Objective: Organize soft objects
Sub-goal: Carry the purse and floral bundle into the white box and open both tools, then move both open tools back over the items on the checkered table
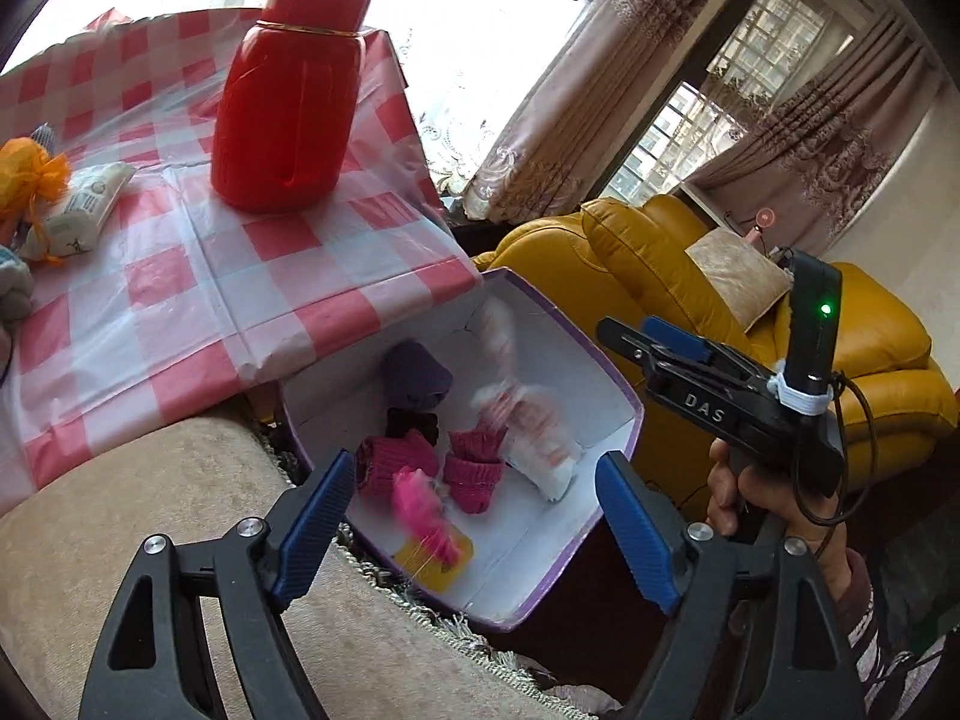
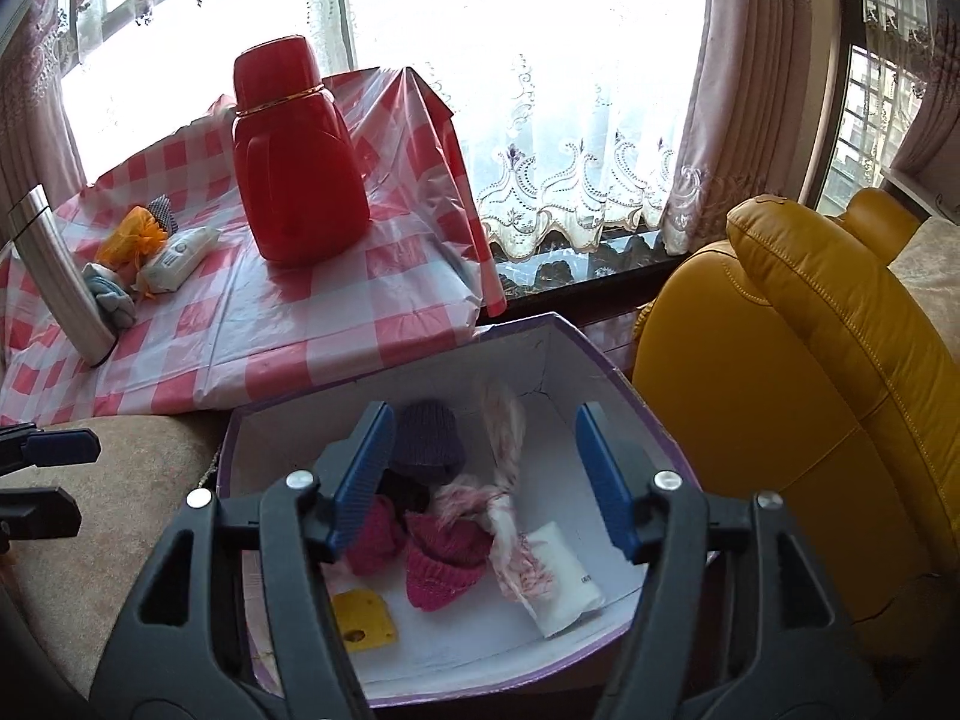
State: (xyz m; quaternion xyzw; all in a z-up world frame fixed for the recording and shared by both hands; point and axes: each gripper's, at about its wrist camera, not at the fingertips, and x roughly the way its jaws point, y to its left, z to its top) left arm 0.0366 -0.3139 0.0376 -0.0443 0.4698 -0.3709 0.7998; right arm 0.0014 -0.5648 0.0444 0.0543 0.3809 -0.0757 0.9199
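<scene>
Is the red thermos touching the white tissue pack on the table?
Apart. In the right wrist view, checked cloth shows between the red thermos and the white tissue pack; the left wrist view shows the same gap.

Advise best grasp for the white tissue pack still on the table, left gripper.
Grip the white tissue pack across its short width at mid-length, coming from above. It lies flat on the checkered tablecloth, long and soft, so the open left gripper can pinch its long edges. The orange mesh pouch crowds its left end.
</scene>
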